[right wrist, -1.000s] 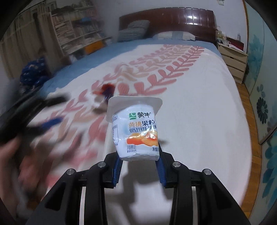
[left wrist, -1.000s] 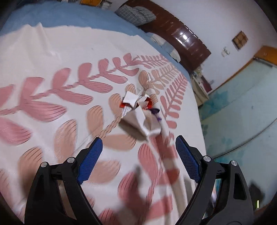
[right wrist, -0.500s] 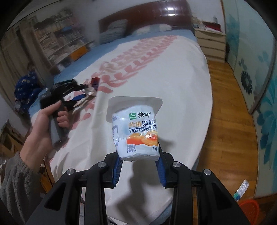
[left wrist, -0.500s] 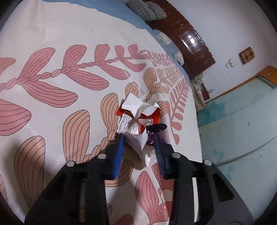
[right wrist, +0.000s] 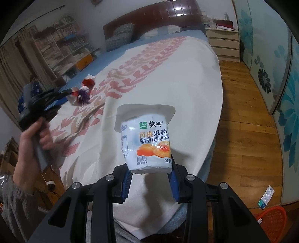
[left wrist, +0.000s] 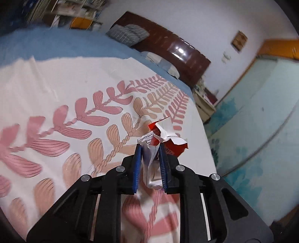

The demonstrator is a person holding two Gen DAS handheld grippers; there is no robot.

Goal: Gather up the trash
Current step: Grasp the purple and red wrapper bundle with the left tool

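Note:
A crumpled red and white wrapper (left wrist: 158,142) is pinched between the blue pads of my left gripper (left wrist: 149,149), which is shut on it and holds it a little above the leaf-patterned bedspread (left wrist: 74,104). In the right wrist view the same left gripper (right wrist: 46,101), held in a hand (right wrist: 35,134), shows at the left with the wrapper bundle (right wrist: 84,91) at its tip. My right gripper (right wrist: 149,166) is shut on a white yogurt cup (right wrist: 147,142) with a peach picture, held upright over the foot of the bed.
The bed has a dark wooden headboard (right wrist: 158,13) and pillows (right wrist: 119,35). Bookshelves (right wrist: 61,46) line the left wall. A bedside drawer unit (right wrist: 224,43) stands by the wood floor (right wrist: 243,115). A red basket (right wrist: 271,218) sits at the floor's lower right beside a small packet (right wrist: 266,195).
My left gripper went from wide open around the wrapper to shut on it, then lifted it off the bedspread. The right gripper swung right with the cup still held.

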